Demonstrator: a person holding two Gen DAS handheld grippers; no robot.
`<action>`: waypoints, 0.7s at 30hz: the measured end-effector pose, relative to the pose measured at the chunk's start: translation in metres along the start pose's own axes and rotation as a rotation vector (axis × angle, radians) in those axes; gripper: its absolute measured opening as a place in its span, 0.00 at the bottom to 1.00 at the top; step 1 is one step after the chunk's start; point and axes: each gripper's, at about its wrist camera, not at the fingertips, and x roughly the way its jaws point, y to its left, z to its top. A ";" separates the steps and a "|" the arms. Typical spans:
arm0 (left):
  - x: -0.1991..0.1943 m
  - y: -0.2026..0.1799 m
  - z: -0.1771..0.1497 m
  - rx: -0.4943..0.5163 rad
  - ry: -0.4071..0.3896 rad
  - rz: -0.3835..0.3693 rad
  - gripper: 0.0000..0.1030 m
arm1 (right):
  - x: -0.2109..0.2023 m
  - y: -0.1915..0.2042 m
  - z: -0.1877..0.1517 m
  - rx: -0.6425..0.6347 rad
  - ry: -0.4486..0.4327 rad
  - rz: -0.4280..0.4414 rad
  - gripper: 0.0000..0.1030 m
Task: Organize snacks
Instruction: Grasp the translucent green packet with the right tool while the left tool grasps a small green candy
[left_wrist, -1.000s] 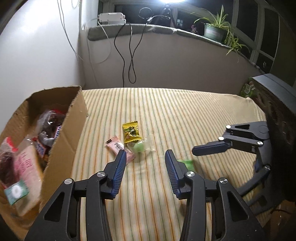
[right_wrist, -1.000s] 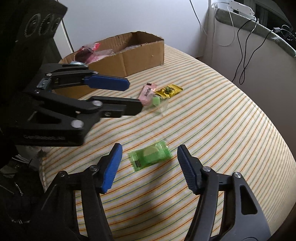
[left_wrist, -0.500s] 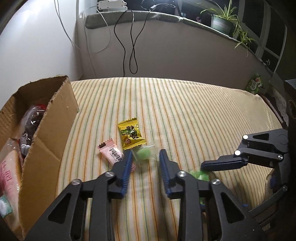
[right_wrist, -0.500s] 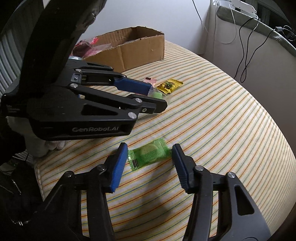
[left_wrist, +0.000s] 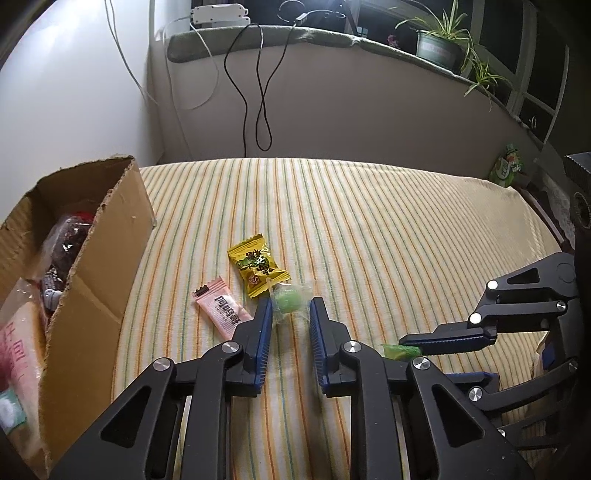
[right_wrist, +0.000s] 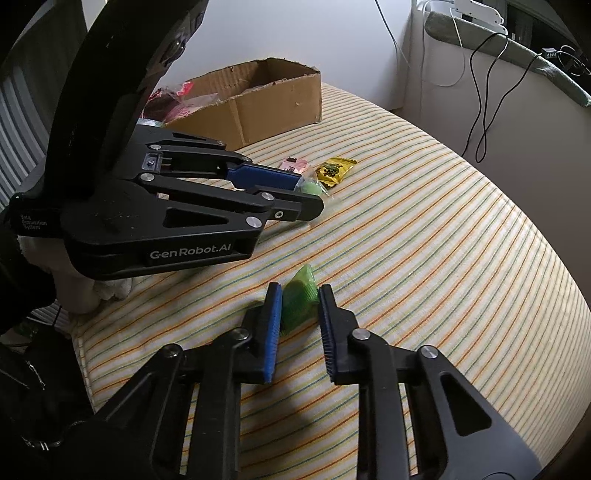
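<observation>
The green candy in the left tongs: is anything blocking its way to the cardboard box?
Two wrappers lie partway: the yellow snack packet and the pink snack packet sit on the striped cloth between the green candy and the cardboard box. Lifted over them, the path looks clear.

Left gripper (left_wrist: 290, 308): black frame, 2 blue-padded fingers (left_wrist: 263, 332), pointing steeply down toward the striped surface; jaws closing, a clear-wrapped green candy (left_wrist: 288, 301) between the tips. Right gripper (right_wrist: 300, 304): same build, also angled steeply down, just beside the left; jaws closing, pads pressing a green packet (right_wrist: 297, 306) that is squeezed upright between them.
</observation>
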 end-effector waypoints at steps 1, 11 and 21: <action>0.000 0.000 0.000 0.001 -0.001 0.000 0.18 | -0.001 0.000 -0.001 0.001 0.000 -0.001 0.19; -0.027 -0.002 0.000 0.004 -0.057 -0.010 0.18 | -0.011 0.000 0.000 0.023 -0.021 -0.022 0.10; -0.053 0.001 -0.008 -0.003 -0.108 -0.009 0.18 | -0.026 0.006 -0.002 0.036 -0.042 -0.053 0.07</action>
